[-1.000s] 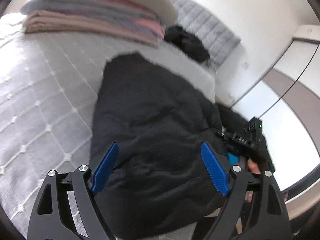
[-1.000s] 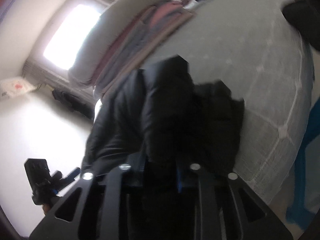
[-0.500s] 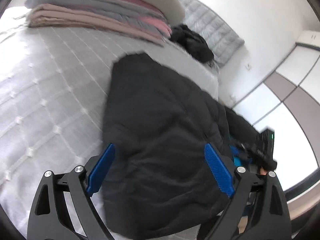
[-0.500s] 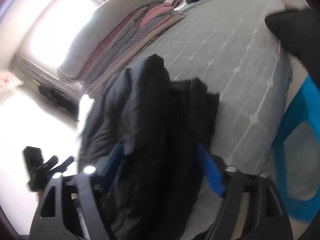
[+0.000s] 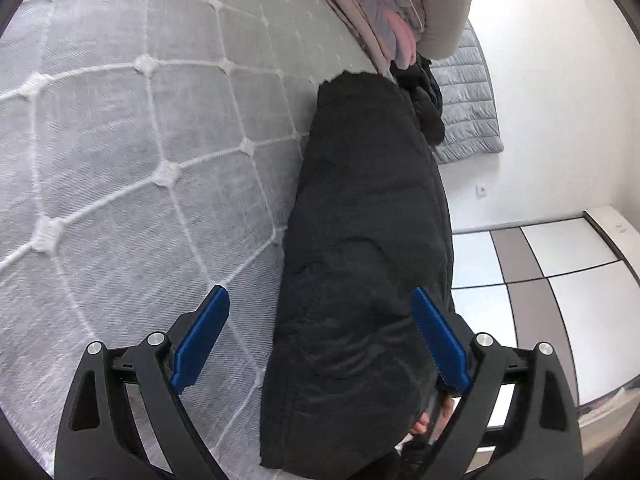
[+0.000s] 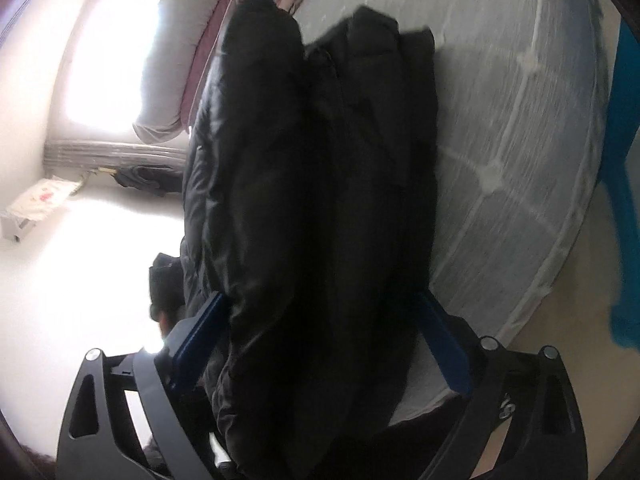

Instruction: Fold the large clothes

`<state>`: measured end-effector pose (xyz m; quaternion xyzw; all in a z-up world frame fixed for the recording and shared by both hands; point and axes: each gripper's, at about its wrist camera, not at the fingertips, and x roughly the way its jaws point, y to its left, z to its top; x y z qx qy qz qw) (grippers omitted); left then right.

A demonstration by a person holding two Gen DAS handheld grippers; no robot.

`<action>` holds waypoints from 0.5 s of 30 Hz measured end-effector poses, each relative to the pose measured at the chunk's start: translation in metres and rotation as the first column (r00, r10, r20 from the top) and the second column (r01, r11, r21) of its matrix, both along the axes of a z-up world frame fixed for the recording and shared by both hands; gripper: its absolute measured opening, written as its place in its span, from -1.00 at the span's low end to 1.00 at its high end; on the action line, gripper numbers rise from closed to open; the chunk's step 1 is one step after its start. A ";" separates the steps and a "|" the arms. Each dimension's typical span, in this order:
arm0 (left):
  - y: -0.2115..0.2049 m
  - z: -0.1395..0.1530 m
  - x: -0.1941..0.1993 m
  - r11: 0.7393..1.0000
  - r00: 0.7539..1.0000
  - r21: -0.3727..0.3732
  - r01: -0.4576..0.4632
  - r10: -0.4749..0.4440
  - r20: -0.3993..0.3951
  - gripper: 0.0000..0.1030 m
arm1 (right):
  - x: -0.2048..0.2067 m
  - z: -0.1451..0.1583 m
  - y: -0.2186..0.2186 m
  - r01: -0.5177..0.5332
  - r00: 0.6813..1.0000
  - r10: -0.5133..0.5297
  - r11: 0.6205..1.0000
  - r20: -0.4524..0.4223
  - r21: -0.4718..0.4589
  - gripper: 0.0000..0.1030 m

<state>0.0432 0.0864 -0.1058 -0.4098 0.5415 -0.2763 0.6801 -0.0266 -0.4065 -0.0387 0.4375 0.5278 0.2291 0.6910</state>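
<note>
Lying along the bed's edge, the coat (image 5: 368, 240) is a black padded one, already gathered into a long narrow bundle whose far end points at twelve o'clock toward the stacked blankets (image 5: 384, 12). In the right wrist view it shows as two thick rolls side by side (image 6: 312, 184), shiny and puffed.

It looks bulky but light, soft all through, and its slick shell will likely slide and spring open once let go. A pinch on the outer skin alone would probably slip; taking a whole thick layer near the hem or a seam looks the safer hold.

Both claws are spread wide. The left gripper (image 5: 320, 340) hangs over the near end, its right finger above the coat and its left finger over bare mattress (image 5: 120, 160) at nine o'clock; it pinches nothing. The right gripper (image 6: 320, 340) straddles the bundle, a finger on either flank, not pressed in.

Beyond lie another dark garment (image 5: 428, 100) at one o'clock, a grey quilt (image 5: 468, 112) and the wardrobe (image 5: 560, 280) at three.
</note>
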 end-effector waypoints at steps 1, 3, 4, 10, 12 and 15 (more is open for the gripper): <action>-0.004 0.000 0.002 1.000 1.000 0.008 0.010 -0.010 0.007 0.71 | 0.000 -0.005 0.000 -0.002 1.000 0.002 1.000 -0.008 0.024 0.77; -0.009 -0.001 0.005 1.000 1.000 0.021 0.020 -0.021 0.011 0.71 | 0.001 -0.013 0.001 -0.008 1.000 0.010 0.998 -0.017 0.070 0.78; -0.012 -0.004 0.007 1.000 1.000 0.020 0.024 -0.024 0.004 0.72 | 0.001 -0.015 0.001 -0.012 1.000 0.014 0.997 -0.015 0.082 0.81; -0.048 -0.017 0.024 0.989 0.989 -0.031 0.143 -0.143 -0.021 0.79 | 0.006 -0.034 0.001 -0.007 0.999 0.015 0.982 -0.040 0.190 0.89; -0.065 -0.020 0.025 0.980 0.981 -0.048 0.192 -0.193 -0.023 0.81 | 0.008 -0.043 -0.002 0.000 0.999 0.011 0.973 -0.045 0.231 0.89; -0.083 -0.021 0.028 0.975 0.975 -0.023 0.222 -0.222 0.001 0.85 | 0.007 -0.049 -0.005 -0.004 0.999 0.013 0.961 -0.029 0.276 0.89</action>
